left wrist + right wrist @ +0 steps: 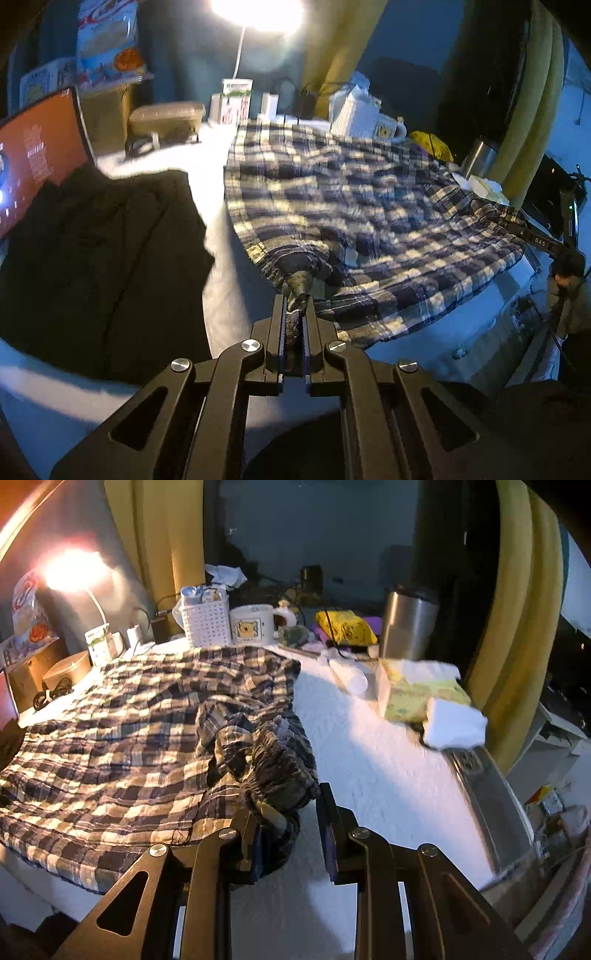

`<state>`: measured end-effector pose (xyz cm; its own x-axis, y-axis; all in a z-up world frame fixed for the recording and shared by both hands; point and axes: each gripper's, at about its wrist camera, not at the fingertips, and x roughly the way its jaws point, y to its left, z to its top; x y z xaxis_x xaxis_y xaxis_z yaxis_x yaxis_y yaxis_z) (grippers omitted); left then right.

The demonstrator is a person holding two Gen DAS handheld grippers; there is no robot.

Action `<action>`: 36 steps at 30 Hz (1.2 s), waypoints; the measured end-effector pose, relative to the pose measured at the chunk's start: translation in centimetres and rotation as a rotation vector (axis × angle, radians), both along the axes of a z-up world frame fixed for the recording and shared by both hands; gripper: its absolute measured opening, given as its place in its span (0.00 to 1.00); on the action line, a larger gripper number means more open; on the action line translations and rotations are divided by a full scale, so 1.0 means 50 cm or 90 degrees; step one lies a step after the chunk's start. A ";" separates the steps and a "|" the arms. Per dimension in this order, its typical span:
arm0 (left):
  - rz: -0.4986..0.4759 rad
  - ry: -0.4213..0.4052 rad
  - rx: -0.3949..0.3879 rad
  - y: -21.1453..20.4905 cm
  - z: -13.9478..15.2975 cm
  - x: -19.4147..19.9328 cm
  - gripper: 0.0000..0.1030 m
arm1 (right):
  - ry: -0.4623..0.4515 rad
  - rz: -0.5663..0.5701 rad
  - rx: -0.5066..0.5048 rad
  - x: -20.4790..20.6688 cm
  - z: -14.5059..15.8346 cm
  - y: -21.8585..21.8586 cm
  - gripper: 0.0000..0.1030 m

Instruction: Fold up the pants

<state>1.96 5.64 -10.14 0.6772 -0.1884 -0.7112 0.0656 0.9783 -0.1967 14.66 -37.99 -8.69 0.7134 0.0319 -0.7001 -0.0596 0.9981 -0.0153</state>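
Pants (pixel 362 206), plaid, are pinched at a bunched edge by the left gripper (pixel 295 306), whose jaws are closed tight on a twist of the cloth. From that pinch the fabric is spread away across the white table (pixel 218 236), rumpled and only partly flat. A black garment (pixel 96 251) is lying to the left of it, just apart, with a laptop (pixel 37 155) behind that.

The right gripper (pixel 291 812) is seen with its jaws apart, set at the gathered elastic waistband (pixel 280 757); the left finger is touching or under the cloth, the right finger is clear of it over bare table. Nothing is yet clamped there. Beyond the pants, a white basket (pixel 207 624), a mug (pixel 255 624), a steel tumbler (pixel 406 624) and a tissue box (pixel 417 694) are crowded along the far and right edges.

The step in hand is judged to be securing the second corner before a fold is carried over. It would be done well if the right jaws were closed on the full waistband thickness, not on one layer, and if both pinches were kept level so that the cloth is lifted taut. The lift should be kept low, so that the mug and tumbler are not swept.
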 end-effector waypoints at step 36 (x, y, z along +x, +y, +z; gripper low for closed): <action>-0.181 -0.060 0.100 -0.101 -0.045 -0.061 0.71 | -0.032 -0.104 -0.031 -0.106 -0.014 -0.091 0.65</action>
